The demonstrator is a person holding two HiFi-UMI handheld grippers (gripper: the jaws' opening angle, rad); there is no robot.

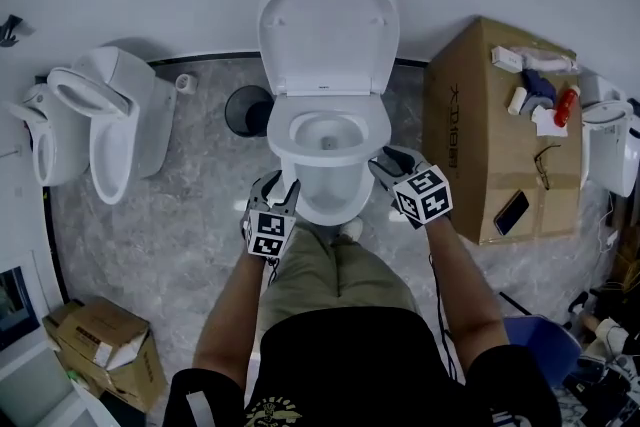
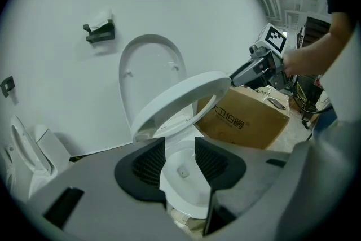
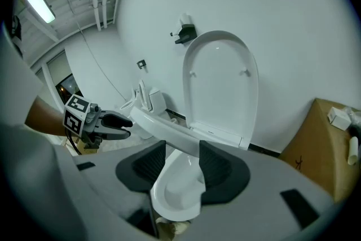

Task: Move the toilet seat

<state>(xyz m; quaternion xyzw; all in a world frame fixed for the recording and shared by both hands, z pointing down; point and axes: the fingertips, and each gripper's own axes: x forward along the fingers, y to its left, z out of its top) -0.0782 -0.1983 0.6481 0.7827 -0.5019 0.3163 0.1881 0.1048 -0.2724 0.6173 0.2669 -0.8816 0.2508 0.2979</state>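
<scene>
Bathroom: left tool [image 1: 282, 187], right tool [image 1: 385, 165] wide open at tilted toilet seat's [image 2: 180, 96] sides.

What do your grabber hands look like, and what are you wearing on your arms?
The left gripper and right gripper have grey bodies, each with two dark ribbed pads and a white cube printed with black square markers. The sleeves are short and black.

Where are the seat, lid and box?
seat [image 2: 177, 96], left gripper view, broad band of the tilted ring.
lid [image 1: 325, 25], head view, middle of its inner face.
box [image 1: 490, 165], head view, bare patch of its top panel.
</scene>
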